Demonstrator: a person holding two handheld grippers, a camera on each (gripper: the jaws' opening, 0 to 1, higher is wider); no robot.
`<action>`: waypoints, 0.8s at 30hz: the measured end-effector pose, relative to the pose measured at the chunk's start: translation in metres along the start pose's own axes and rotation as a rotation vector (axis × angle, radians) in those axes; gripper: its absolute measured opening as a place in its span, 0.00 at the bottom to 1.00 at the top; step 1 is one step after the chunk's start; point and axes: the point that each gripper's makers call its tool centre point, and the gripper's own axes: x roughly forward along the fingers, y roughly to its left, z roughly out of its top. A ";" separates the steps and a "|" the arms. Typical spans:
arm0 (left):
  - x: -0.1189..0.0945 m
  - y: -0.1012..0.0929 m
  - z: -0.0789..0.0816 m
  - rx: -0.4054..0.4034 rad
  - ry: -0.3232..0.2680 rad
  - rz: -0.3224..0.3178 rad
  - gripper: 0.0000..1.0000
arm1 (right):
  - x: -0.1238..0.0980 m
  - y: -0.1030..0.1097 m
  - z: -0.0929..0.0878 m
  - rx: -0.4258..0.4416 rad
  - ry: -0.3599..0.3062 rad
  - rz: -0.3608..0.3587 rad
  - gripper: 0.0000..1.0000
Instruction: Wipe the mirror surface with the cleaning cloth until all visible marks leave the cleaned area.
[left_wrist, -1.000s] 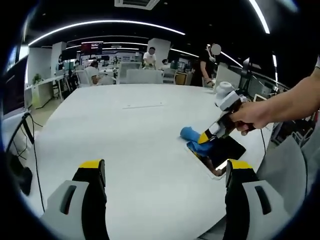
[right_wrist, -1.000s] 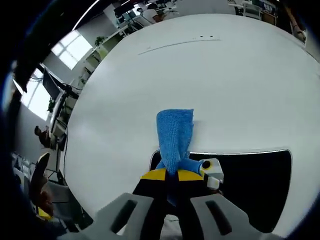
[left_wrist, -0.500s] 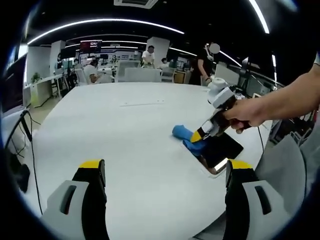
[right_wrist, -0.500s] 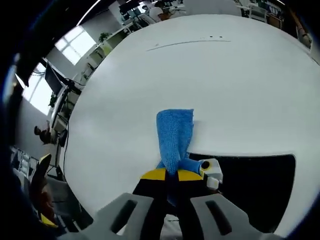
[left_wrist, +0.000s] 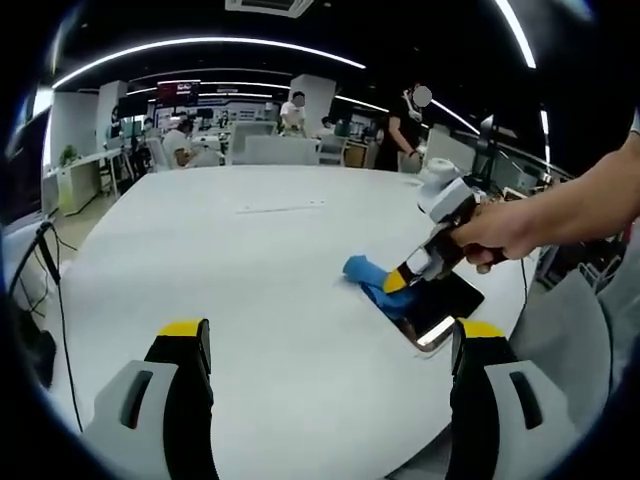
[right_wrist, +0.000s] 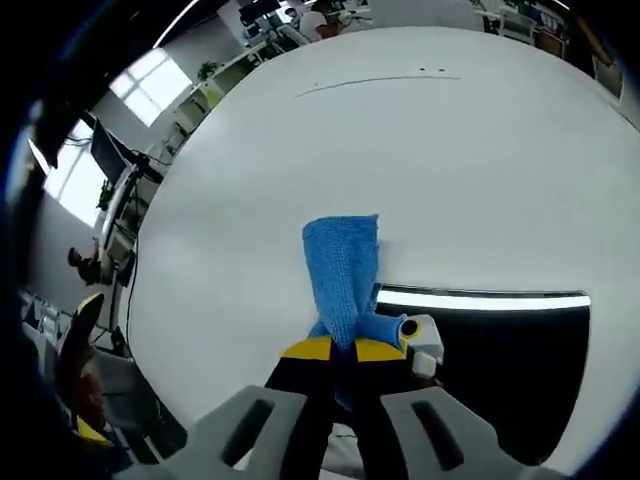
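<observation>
The right hand-held gripper (right_wrist: 335, 350), clenching the blue knitted cleaning cloth (right_wrist: 343, 268), is wiping the dark rectangular mirror (right_wrist: 500, 350); the left hand-held gripper (left_wrist: 320, 345) is hanging released. Flat, overlapping strokes seem wise.

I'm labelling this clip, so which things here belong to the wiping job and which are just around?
Job: blue cloth pinched in the right gripper; mirror; white table under it.

Around: open left gripper; people, desks and chairs behind.

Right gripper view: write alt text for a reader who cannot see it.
The right gripper is shut on a blue cleaning cloth, which lies over the edge of a dark mirror on a white table. A bright strip of light runs along the mirror's far edge.
</observation>
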 end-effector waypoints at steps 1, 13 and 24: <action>0.000 0.001 0.000 0.004 0.004 0.004 0.99 | -0.001 0.001 -0.001 0.009 -0.007 0.001 0.00; 0.002 -0.001 0.003 -0.005 -0.013 0.001 0.99 | -0.003 0.008 -0.013 0.004 0.007 0.010 0.00; -0.005 0.005 0.001 -0.007 -0.004 0.021 0.99 | -0.005 0.010 -0.020 -0.031 -0.001 -0.011 0.00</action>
